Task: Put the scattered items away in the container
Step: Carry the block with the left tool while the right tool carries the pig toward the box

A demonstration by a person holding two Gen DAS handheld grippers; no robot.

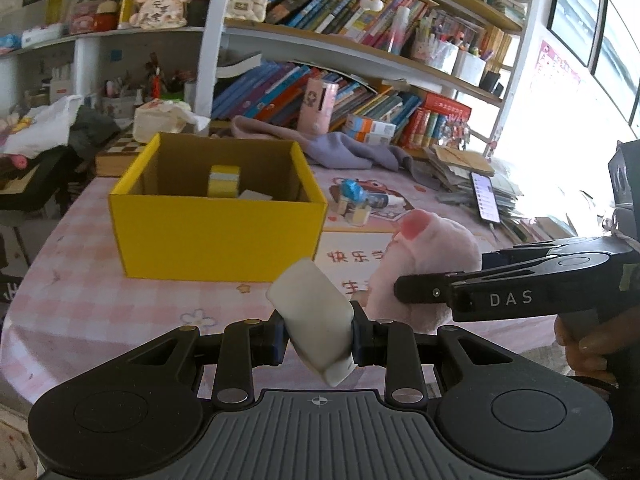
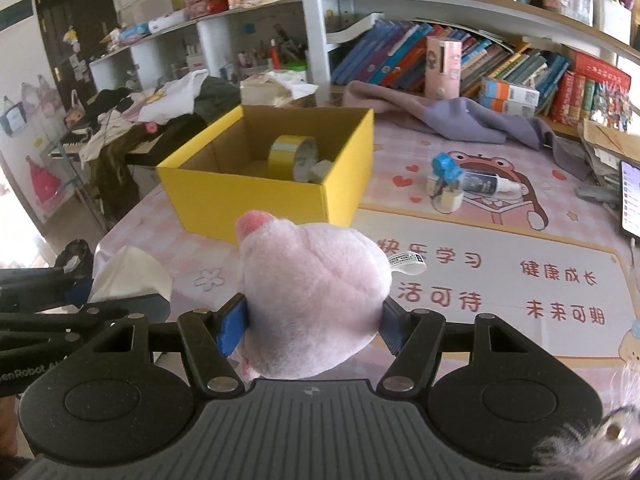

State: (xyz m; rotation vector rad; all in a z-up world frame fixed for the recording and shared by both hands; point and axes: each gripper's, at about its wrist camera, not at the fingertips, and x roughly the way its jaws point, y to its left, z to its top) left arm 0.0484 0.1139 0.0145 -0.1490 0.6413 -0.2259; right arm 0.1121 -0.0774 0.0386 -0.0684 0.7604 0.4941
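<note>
The left tongs pinch a white tube across its middle, tilted, its cap end hanging below the pads; the right tongs squeeze a pink plush toy at its waist, its rosy tip pointing toward the yellow box. Both loads hover above the table, just short of the box's near wall; inside the box a roll of yellow tape and a small grey piece already lie.

The step in hand looks like carrying both things over the rim; done well, each should clear the cardboard wall before release, since the toy is bulky and could catch the edge; one hand at a time seems wiser, as the two tongs sit close together; the tube, held off-centre, may swing when freed, so it is best lowered inside first.

The table wears a pink checked cloth with a cartoon mat; a small bottle and a blue-topped trinket remain out beyond the box; a purple cloth, a phone and crowded bookshelves stand behind.
</note>
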